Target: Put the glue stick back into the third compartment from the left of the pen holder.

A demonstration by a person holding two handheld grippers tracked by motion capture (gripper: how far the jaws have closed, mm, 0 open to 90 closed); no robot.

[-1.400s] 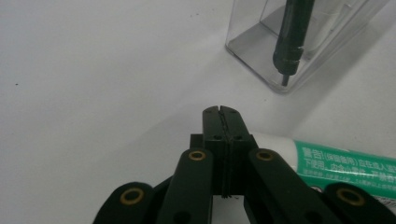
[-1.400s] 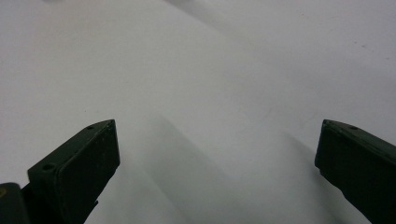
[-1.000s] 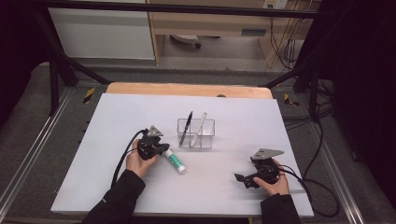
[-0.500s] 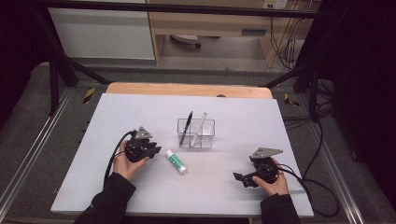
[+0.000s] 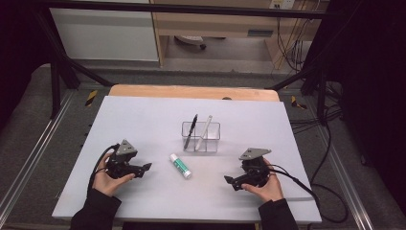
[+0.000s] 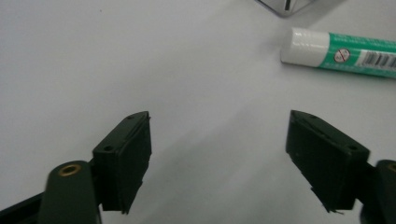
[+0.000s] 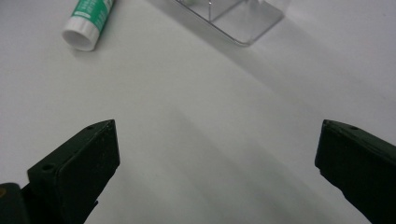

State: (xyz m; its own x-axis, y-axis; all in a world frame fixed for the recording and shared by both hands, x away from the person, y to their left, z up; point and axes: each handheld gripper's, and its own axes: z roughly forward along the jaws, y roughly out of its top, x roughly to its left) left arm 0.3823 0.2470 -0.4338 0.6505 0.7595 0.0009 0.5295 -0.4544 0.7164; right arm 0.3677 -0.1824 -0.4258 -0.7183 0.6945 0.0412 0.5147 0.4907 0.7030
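A green and white glue stick (image 5: 180,166) lies flat on the white table, just in front of a clear plastic holder (image 5: 201,136). In the holder stand a black pen (image 5: 191,131) and a white pen (image 5: 205,128). My left gripper (image 5: 146,167) rests on the table left of the glue stick, open and empty; the glue stick (image 6: 343,52) lies beyond its right jaw. My right gripper (image 5: 230,181) rests at the right, open and empty, with the glue stick's cap end (image 7: 88,22) and the holder's corner (image 7: 233,18) ahead of it.
The white table (image 5: 143,120) has a wooden strip (image 5: 191,92) along its far edge. Cables (image 5: 306,187) trail from the right gripper off the right side. Metal frame rails run along both sides of the table.
My left gripper has let go of the glue stick and drawn back to the left. The glue stick lies where it was set down. The right gripper has hardly moved.
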